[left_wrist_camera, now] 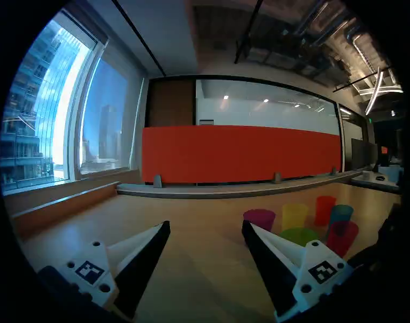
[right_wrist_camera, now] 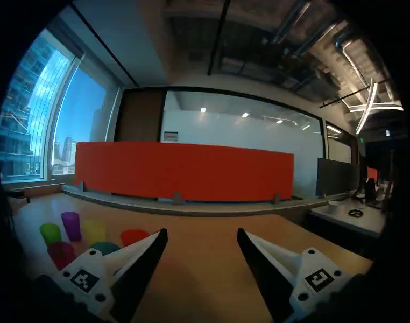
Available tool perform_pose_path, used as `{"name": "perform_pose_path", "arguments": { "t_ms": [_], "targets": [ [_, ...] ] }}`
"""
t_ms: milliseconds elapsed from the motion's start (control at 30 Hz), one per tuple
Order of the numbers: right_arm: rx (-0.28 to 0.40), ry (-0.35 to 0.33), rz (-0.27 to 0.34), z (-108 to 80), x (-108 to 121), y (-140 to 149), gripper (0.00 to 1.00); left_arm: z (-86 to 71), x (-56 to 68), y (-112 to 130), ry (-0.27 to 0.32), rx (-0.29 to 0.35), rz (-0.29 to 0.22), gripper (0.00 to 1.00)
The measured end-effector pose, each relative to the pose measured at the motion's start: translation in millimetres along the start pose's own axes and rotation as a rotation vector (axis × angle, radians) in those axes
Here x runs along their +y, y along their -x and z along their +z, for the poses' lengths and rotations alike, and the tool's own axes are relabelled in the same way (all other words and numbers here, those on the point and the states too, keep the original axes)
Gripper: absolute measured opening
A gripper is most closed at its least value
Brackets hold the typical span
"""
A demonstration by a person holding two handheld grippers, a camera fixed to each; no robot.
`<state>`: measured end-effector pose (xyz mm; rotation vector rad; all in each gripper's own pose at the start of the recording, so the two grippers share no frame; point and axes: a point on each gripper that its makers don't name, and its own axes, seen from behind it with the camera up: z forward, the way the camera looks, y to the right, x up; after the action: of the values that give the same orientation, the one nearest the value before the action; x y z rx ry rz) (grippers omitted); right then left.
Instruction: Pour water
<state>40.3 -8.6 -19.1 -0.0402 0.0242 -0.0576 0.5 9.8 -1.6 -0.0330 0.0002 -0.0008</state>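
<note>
cups (left_wrist_camera: pixel 295 215): 2 o'clock of left gripper (left_wrist_camera: pixel 205 223), 10 o'clock of right gripper (right_wrist_camera: pixel 201 231)
nearer: left gripper, likely
fingers: both pairs apart, empty

The table (left_wrist_camera: pixel 205 231) is smooth pale wood with a soft sheen. The cups (left_wrist_camera: pixel 294 214) look like thin, translucent coloured plastic, slightly glossy. The fingers (left_wrist_camera: pixel 291 255) are matt white plastic with black inner faces, and the orange screen (left_wrist_camera: pixel 237 153) looks matt, perhaps cloth.
</note>
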Motion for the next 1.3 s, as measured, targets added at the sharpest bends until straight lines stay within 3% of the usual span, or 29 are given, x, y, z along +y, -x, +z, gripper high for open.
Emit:
{"name": "perform_pose_path", "arguments": {
  "t_ms": [567, 900, 1300],
  "targets": [
    [-0.003, -0.019, 0.068, 14.2, 4, 18, 1.0, -0.2, -0.3, 0, 0.0, 0.0, 0.0, 1.0],
    [-0.008, -0.031, 0.036, 17.4, 4, 25, 1.0, -0.5, -0.1, 0, 0.0, 0.0, 0.0, 0.99],
    [-0.024, -0.032, 0.047, 20.9, 7, 39, 1.0, -0.5, -0.3, 0, 0.0, 0.0, 0.0, 0.99]
  ]
}}
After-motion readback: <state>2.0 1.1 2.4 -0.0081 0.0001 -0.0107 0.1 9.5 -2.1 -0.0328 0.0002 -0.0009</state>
